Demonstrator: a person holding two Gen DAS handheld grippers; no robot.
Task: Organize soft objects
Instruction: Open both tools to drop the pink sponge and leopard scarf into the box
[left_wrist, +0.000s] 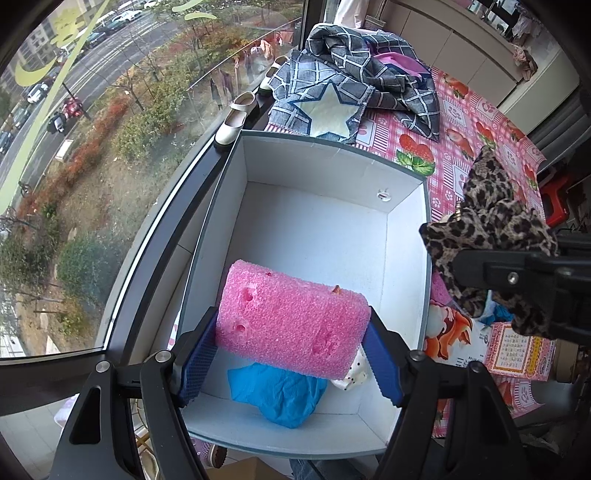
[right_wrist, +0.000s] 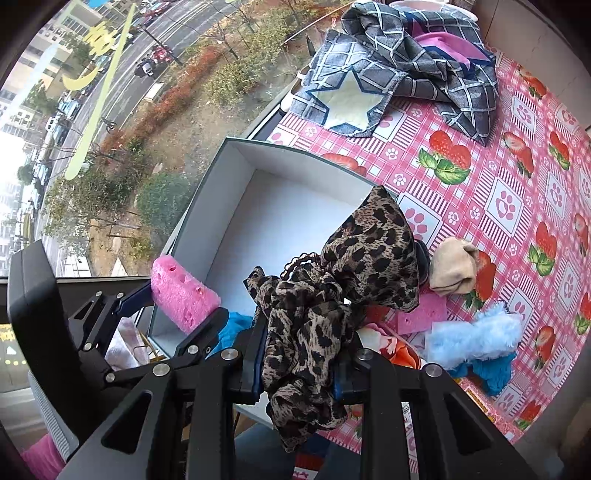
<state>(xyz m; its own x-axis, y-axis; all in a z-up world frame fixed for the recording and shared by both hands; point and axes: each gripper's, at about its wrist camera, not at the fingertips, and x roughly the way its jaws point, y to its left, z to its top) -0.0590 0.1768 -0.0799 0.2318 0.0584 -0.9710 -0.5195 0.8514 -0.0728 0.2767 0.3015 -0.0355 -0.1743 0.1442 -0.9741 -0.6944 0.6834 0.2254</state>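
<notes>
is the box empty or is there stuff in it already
Not empty: a blue cloth and a small white spotted item lie on the box floor.

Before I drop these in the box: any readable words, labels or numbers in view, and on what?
No text here can be read out.
Printed card beside the box: rows of small print, too small to read.
Yellow-green window decal: shapes, perhaps characters, not legible.
Lit display at the right view's left edge: blurred.

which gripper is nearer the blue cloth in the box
Left. The left gripper holds the pink sponge directly above the blue cloth; the right gripper is beside the box.
</notes>
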